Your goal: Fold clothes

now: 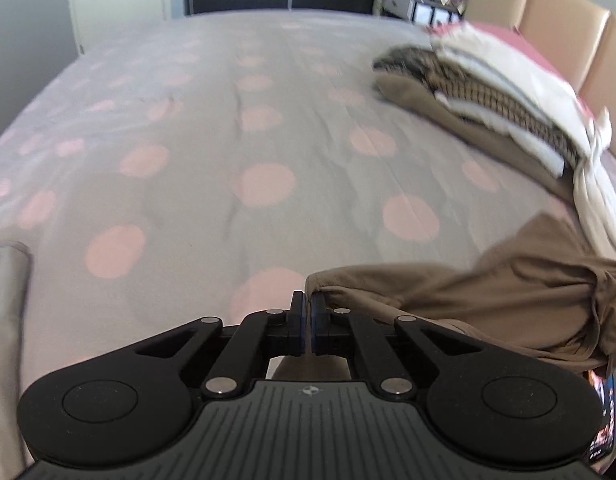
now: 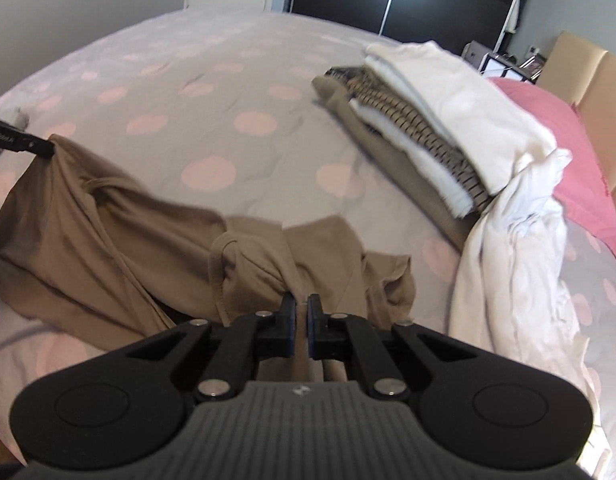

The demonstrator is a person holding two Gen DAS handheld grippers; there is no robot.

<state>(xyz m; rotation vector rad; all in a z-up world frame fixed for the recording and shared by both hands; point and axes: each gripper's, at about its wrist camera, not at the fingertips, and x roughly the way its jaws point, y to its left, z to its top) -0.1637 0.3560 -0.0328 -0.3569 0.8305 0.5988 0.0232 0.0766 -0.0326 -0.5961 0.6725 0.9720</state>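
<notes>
Right wrist view: bed [image 2: 228, 80] fills the frame, grey cover with pink dots, dark wardrobe doors and a pale wall behind, tan padded headboard [image 2: 588, 76] at far right. Stack of folded clothes [image 2: 420, 120] sits well off toward the headboard, a white crumpled sheet [image 2: 508, 248] trailing down from it, pink pillow [image 2: 568, 152] beyond.

Brown garment [image 2: 108, 232] lies across the near edge of the bed, bunched and twisted in the middle, long axis running left to right between the two hands. Left end lifted off the cover, hanging from the left gripper [image 2: 42, 146], which enters at the frame's left edge. Right end gathered right at the right gripper [image 2: 301, 306]; jaws drawn together on a fold of brown cloth.

Left wrist view: left gripper [image 1: 308, 304] with jaws pressed together, a corner of the brown garment [image 1: 488, 292] pinched at the tips, the rest trailing off to the right. Frame blurred.

Judgement: both ends held, cloth slack and knotted between. Next move likely calls for drawing the hands apart along that axis to spread it flat on the open cover ahead. Risk: the twisted middle stays bunched.
</notes>
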